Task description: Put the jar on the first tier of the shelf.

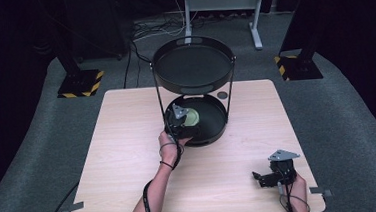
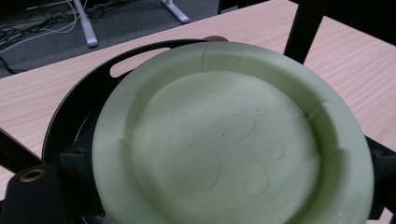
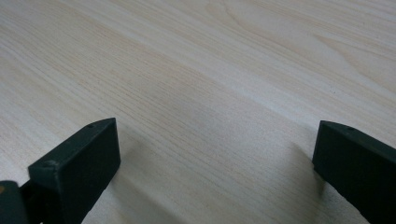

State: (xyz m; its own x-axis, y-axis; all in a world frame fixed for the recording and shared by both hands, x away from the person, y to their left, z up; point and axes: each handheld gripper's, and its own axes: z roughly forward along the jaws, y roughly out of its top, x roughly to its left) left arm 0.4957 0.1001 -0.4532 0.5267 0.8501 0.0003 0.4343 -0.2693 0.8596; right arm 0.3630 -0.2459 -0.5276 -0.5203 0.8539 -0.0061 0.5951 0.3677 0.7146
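Green plate [image 2: 229,140] is sitting in the lower tray [image 1: 217,126] of a two-tier black stand, the left claw [image 1: 179,119] clasping it — a tilt could knock it against a stand post [image 2: 303,30] — while the right claw [image 1: 271,176] is resting released on the bench [image 1: 129,155].

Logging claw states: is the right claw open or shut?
Open. In the right gripper view the right claw has its jaws far apart over bare table, holding nothing.
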